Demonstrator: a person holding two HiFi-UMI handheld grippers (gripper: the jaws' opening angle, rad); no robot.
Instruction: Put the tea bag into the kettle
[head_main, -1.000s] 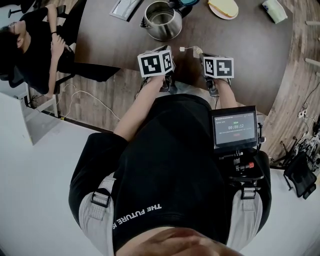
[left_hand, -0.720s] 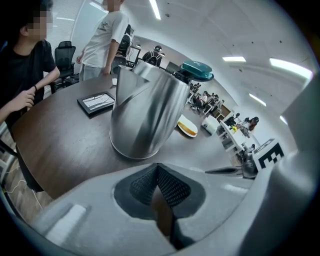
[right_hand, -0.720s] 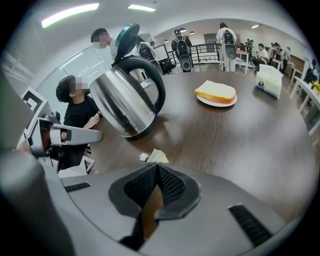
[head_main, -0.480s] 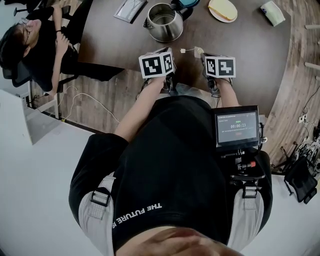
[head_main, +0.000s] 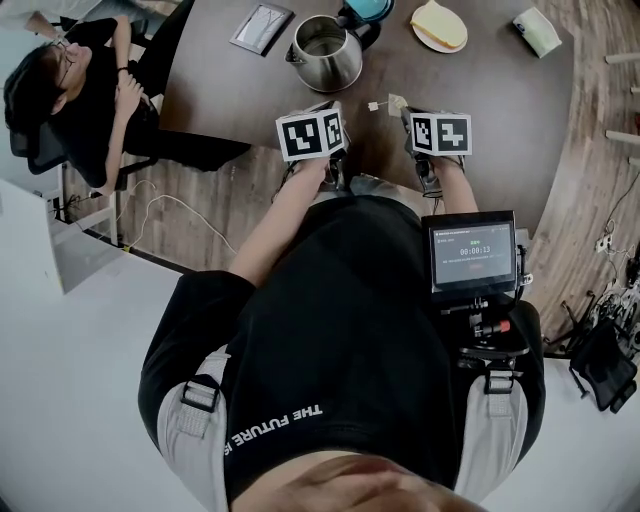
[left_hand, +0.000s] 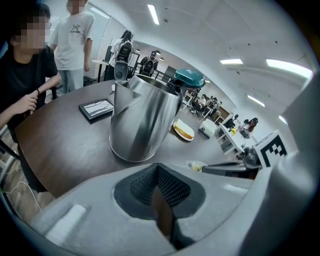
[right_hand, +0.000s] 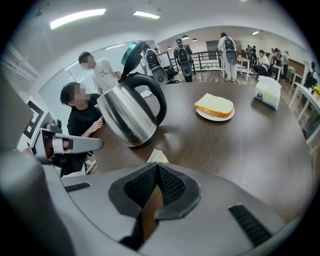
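Low in its own view, the right gripper (right_hand: 157, 169) is clamped shut on the tea bag (right_hand: 158, 156), a pale corner poking out past the tips. The left gripper (left_hand: 157, 169) is closed too, with nothing in it. Further up the table (head_main: 500, 90), the kettle (right_hand: 127, 117) stands with its lid (right_hand: 131, 52) flipped up. So the bag is picked but not yet over the kettle's mouth; carrying it across and dropping it in remain
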